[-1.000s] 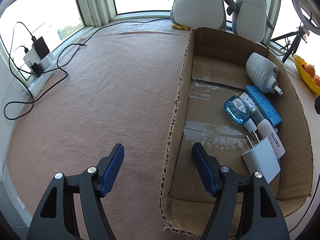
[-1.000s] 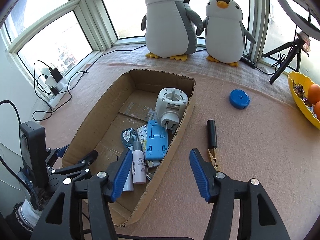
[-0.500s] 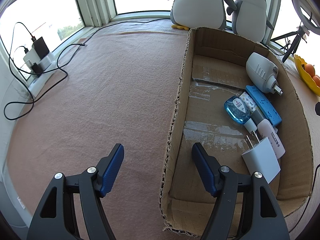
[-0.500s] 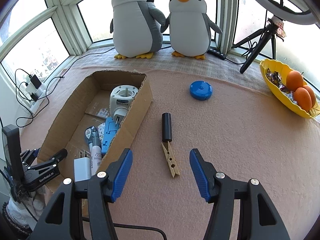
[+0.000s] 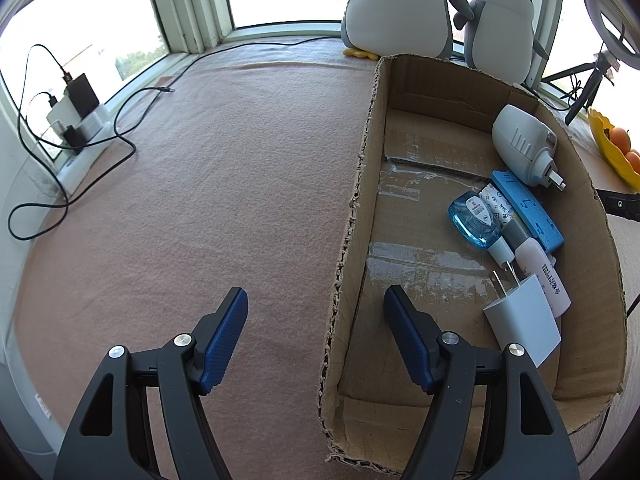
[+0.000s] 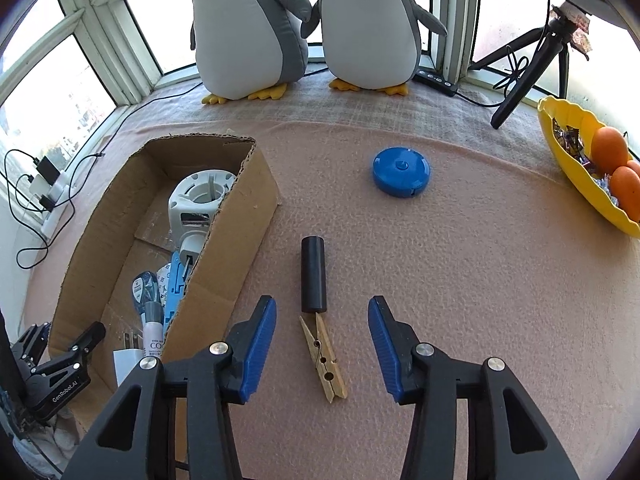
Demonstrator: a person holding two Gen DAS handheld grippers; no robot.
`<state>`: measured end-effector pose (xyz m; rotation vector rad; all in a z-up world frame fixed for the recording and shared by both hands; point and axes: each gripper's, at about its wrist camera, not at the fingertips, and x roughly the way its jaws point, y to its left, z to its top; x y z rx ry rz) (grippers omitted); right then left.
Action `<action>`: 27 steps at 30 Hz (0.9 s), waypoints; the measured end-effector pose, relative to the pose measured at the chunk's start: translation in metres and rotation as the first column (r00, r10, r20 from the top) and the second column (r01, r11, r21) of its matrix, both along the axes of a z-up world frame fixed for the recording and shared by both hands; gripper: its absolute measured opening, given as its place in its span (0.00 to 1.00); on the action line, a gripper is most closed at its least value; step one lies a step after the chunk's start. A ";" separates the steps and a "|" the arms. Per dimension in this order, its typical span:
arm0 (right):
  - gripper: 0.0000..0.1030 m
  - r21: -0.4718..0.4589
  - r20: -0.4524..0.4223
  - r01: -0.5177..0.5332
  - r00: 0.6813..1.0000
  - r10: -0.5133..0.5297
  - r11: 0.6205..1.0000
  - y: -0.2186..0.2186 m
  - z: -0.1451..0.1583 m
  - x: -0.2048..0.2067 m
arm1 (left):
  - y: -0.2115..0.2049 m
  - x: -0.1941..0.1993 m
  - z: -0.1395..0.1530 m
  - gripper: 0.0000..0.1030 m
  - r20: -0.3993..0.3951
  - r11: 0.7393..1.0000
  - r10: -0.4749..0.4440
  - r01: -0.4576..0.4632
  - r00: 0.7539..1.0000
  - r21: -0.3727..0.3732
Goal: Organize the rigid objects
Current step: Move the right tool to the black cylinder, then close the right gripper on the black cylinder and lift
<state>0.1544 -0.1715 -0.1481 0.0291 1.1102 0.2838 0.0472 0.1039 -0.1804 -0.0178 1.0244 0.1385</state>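
Left wrist: left gripper (image 5: 316, 330) gapes with nothing held, straddling the box (image 5: 592, 216) wall; charger (image 5: 522, 326) and bottle (image 5: 544, 272) lie inside along the far wall. Risk: any closing or drift here crushes or drags the cardboard. Right wrist: right gripper (image 6: 322, 340) jaws have just been closing, partly open, not yet touching; peg (image 6: 324, 354) lies between them, its tip touching the black cylinder (image 6: 313, 275). Risk: a skewed pinch flicks the peg or rolls the cylinder away. Blue disc (image 6: 401, 171) well apart.

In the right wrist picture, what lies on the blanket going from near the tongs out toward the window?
Clothespin → black cylinder → blue disc → penguins
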 end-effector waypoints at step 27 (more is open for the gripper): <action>0.15 -0.072 -0.056 -0.028 0.998 0.024 0.997 0.020 -0.027 0.028 | 0.000 0.000 0.000 0.70 0.002 1.000 0.000 0.000 1.000 0.000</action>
